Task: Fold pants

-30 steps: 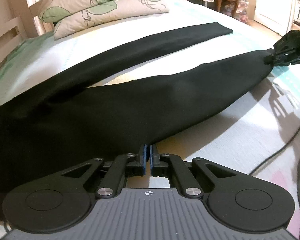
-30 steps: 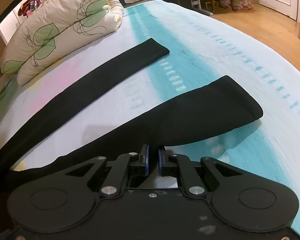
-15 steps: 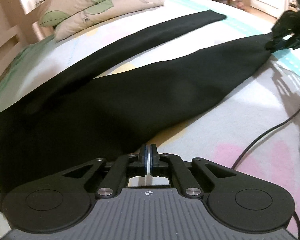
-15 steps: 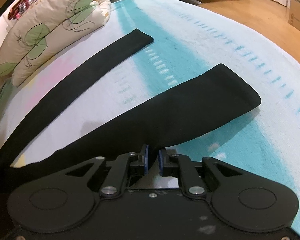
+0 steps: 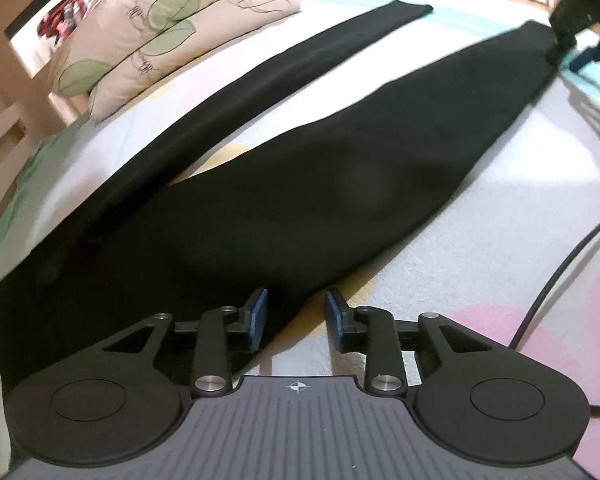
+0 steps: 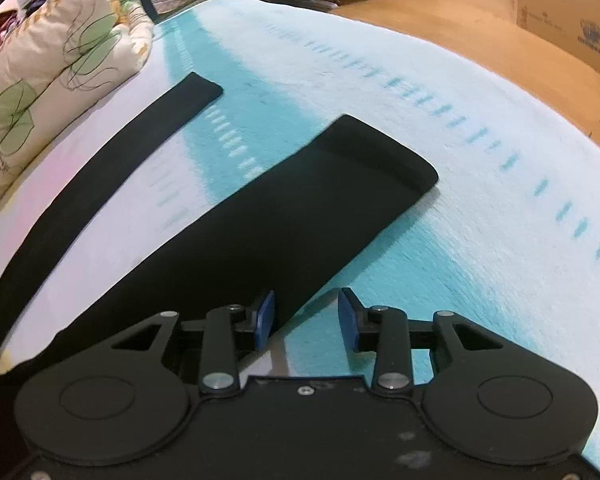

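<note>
The black, smooth-fabric pants (image 5: 300,184) lie flat on the bed (image 5: 520,216), spread on its pale sheet with teal and pink patches. Their long axis runs from the wide waist end near your left tongs (image 5: 296,314) out to the leg cuffs. The two legs fork apart: the near leg (image 6: 300,216) points toward your right tongs (image 6: 306,316), and the far leg (image 6: 132,136) angles off toward the cream, leaf-printed pillows (image 5: 160,32). Your left tongs are spreading, blue pads clear of the cloth, the pants' near edge lying between them. Your right tongs are spreading too, the cuff end's edge between the pads, unpinched. A black cable (image 5: 560,276) trails across the sheet.
</note>
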Demonstrator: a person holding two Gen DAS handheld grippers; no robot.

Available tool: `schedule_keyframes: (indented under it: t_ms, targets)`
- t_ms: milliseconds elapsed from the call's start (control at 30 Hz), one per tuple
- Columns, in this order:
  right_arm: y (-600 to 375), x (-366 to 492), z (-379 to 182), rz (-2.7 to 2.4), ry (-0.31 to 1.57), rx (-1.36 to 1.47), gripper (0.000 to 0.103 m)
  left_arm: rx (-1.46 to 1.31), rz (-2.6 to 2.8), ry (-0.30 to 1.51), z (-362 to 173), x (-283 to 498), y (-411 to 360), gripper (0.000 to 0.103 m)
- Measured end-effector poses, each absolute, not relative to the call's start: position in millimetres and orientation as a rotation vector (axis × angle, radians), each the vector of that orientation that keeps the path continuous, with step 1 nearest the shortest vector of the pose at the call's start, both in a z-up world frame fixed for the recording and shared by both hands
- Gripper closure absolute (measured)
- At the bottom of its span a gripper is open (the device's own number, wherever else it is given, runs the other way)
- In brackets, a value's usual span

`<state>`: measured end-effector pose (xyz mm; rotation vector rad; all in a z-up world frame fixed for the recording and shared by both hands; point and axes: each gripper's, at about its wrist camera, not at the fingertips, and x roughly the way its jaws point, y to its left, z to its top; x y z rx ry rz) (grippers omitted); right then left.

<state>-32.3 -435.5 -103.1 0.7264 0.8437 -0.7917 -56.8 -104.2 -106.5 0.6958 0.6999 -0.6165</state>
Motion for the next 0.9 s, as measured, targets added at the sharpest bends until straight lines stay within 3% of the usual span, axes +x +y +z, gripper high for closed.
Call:
schedule_keyframes:
  t_ms: [100, 400, 467, 500, 667, 700, 733, 800, 900]
  targets:
    - [-435.5, -29.2, -102.4, -0.791, 0.842, 0.735, 0.06, 0.707, -0.626, 0.692, -106.2, -56.4, -105.5, 0.072]
    - [-439.4, -25.7, -109.5, -0.726, 0.761, 0.832, 0.06, 0.676, -0.642, 0.701, -107.3, -53.6, -103.7, 0.069]
    - [-441.2, -15.6, -108.9, -0.7, 0.753, 0.808, 0.08, 0.661, -0.639, 0.715, -106.3, -49.9, -105.6, 0.069]
    - [-442.9, -11.7, -108.3, -0.679, 0.757, 0.81, 0.097, 0.655, -0.639, 0.72, -105.7, -48.4, -105.6, 0.069]
    - [-441.2, 3.2, -91.7, -0.645, 0.731, 0.78, 0.097, 0.65, -0.629, 0.724, -106.5, -45.0, -106.0, 0.069]
    - [-440.8, 5.2, -88.0, -0.639, 0.728, 0.775, 0.097, 0.655, -0.63, 0.72, -106.4, -44.1, -106.9, 0.071]
    - [-440.6, 7.3, -83.7, -0.634, 0.728, 0.769, 0.097, 0.649, -0.637, 0.715, -105.4, -44.0, -106.6, 0.084]
    - [-441.3, 13.9, -76.0, -0.625, 0.739, 0.752, 0.097, 0.613, -0.676, 0.722, -99.8, -39.6, -104.0, 0.098]
    - [-445.0, 25.2, -63.5, -0.611, 0.743, 0.725, 0.097, 0.522, -0.72, 0.762, -83.1, -24.1, -95.1, 0.099]
